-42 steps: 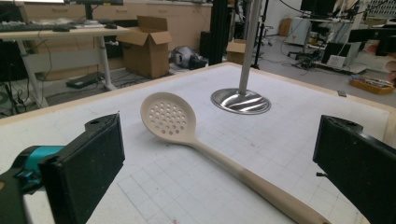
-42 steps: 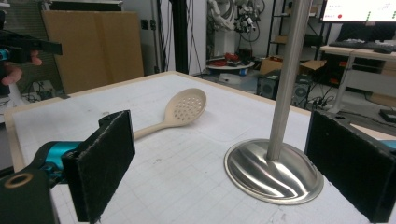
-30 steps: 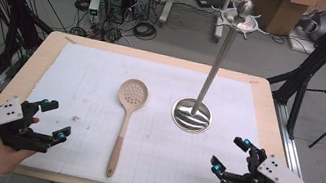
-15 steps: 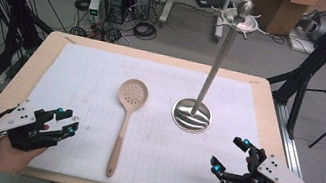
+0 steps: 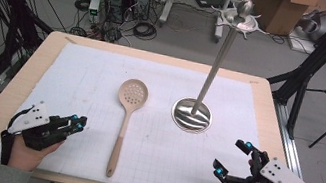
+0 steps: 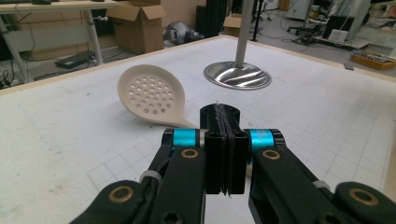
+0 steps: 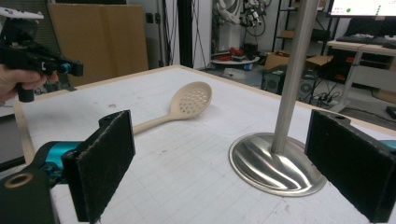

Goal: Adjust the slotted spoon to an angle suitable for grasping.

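With its jaws pressed together and empty, the left gripper (image 5: 75,122) is pointing toward the slotted spoon (image 5: 126,115) and will likely need opening before taking the handle, while the right gripper (image 5: 234,159) is waiting spread wide

Black two-jaw tools (image 5: 77,122) (image 5: 233,158), teal joints, brass-ringed screws, grey three-cornered top plates, grey sleeve cuff (image 5: 9,177).

Right claw (image 7: 224,168) spread wide, slotted spoon (image 7: 180,108), steel stand (image 7: 280,161)
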The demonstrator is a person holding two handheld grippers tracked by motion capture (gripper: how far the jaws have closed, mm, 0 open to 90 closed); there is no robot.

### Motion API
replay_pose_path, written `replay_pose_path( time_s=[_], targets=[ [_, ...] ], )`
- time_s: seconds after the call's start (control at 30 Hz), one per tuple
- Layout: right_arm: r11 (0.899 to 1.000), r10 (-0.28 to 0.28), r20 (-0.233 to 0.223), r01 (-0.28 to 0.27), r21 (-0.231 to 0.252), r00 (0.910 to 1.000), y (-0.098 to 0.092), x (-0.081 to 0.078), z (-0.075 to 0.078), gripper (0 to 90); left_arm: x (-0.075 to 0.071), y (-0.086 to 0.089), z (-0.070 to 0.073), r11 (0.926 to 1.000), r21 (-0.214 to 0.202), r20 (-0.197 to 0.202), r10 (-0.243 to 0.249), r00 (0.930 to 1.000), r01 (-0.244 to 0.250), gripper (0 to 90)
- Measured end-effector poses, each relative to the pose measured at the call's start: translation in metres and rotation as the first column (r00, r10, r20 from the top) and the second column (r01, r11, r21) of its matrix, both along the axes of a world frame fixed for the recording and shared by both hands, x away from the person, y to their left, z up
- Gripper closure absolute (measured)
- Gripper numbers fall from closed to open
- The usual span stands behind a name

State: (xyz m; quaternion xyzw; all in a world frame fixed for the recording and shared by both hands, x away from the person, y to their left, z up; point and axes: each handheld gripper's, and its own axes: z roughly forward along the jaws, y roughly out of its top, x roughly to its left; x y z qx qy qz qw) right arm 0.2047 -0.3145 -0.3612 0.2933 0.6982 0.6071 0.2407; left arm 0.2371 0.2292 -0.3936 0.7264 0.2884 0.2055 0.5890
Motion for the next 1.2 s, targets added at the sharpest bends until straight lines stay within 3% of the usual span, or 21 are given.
replay_pose_path(
  time_s=[0.27,0.43,0.63,1.2],
  targets=[
    [1.000,-0.001,0.008,0.001,-0.003,1.0000,-0.004,-0.004,0.000,7.4,0.008,-0.021,-0.013,0.9960,0.060,-0.021,-0.065,0.9976,0.066,89.5],
    [1.000,-0.007,0.004,0.007,-0.005,1.0000,-0.004,-0.005,0.000,7.4,0.011,-0.029,-0.020,0.9935,0.075,-0.037,-0.084,0.9958,0.086,89.5],
    [1.000,-0.020,0.008,0.019,0.003,0.9998,-0.010,-0.008,0.001,7.4,0.015,-0.041,-0.031,0.9861,0.107,-0.064,-0.121,0.9906,0.127,89.5],
    [0.999,-0.038,0.012,0.038,0.010,0.9992,-0.017,-0.014,0.001,7.4,0.023,-0.071,-0.045,0.9702,0.142,-0.117,-0.180,0.9767,0.196,89.6]
  ],
)
